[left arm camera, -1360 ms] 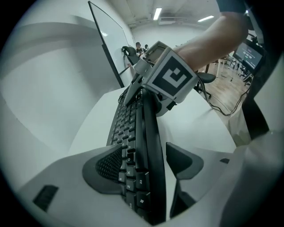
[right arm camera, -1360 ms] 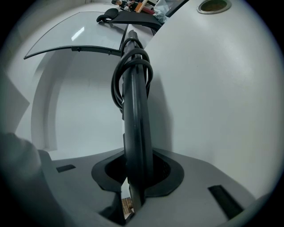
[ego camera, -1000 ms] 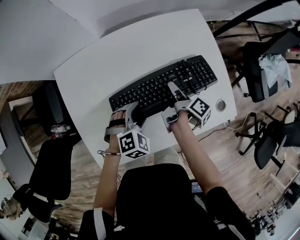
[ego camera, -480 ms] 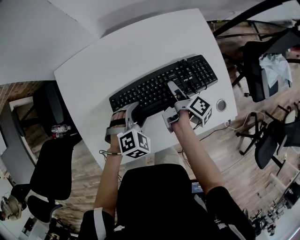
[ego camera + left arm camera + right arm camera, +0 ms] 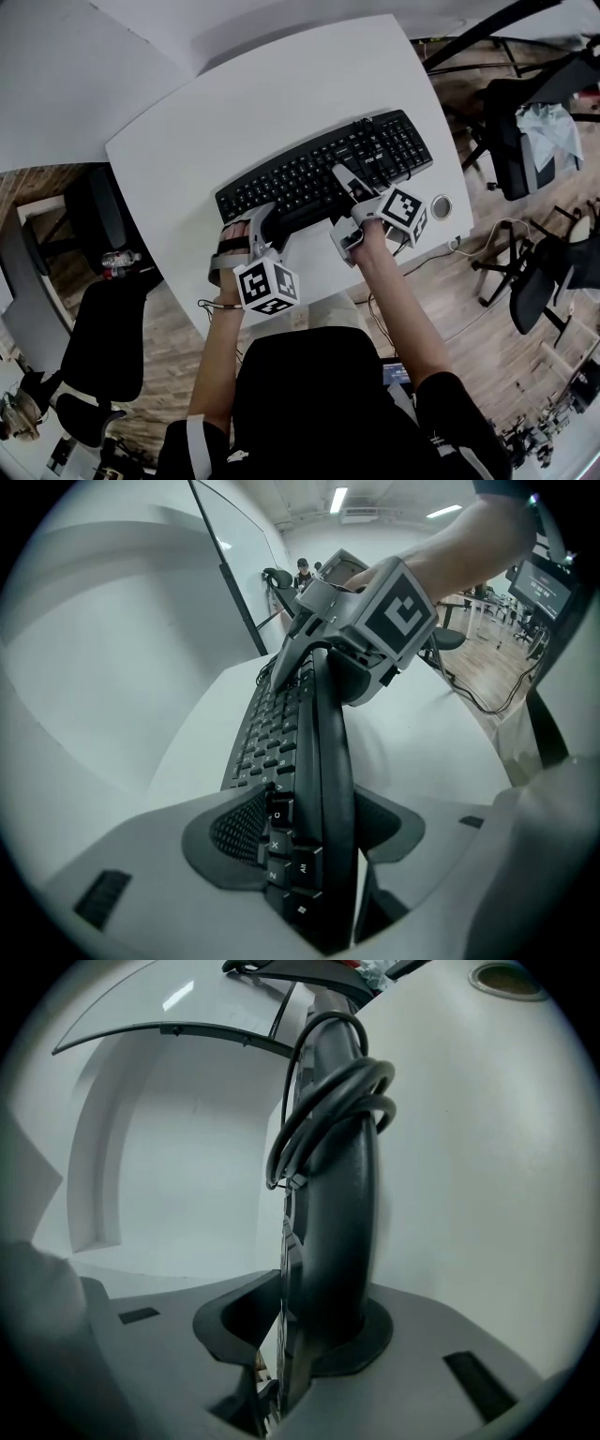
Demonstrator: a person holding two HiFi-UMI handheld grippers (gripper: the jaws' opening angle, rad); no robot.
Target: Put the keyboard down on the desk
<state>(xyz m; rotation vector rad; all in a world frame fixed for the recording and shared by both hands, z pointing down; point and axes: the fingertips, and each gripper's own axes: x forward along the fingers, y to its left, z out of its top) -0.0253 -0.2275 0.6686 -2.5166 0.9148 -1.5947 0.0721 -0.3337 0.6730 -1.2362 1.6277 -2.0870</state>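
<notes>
White curved desk (image 5: 234,112): fills upper centre of head view, unchanged.
Black full-size keyboard (image 5: 319,173): lies diagonally across frame centre, over desk's near edge. Position matches a second ago, apart from slight camera drift. Contact with desk cannot be told.
Left gripper (image 5: 309,827): jaws slightly narrower than before, clamped on keyboard's near edge, pads on keys and underside.
Right gripper (image 5: 300,1335): jaws clamped on same edge, further right.
Black coiled cable (image 5: 323,1101): bundled against keyboard.
Judgement: set-down nearly finished, release pending.
</notes>
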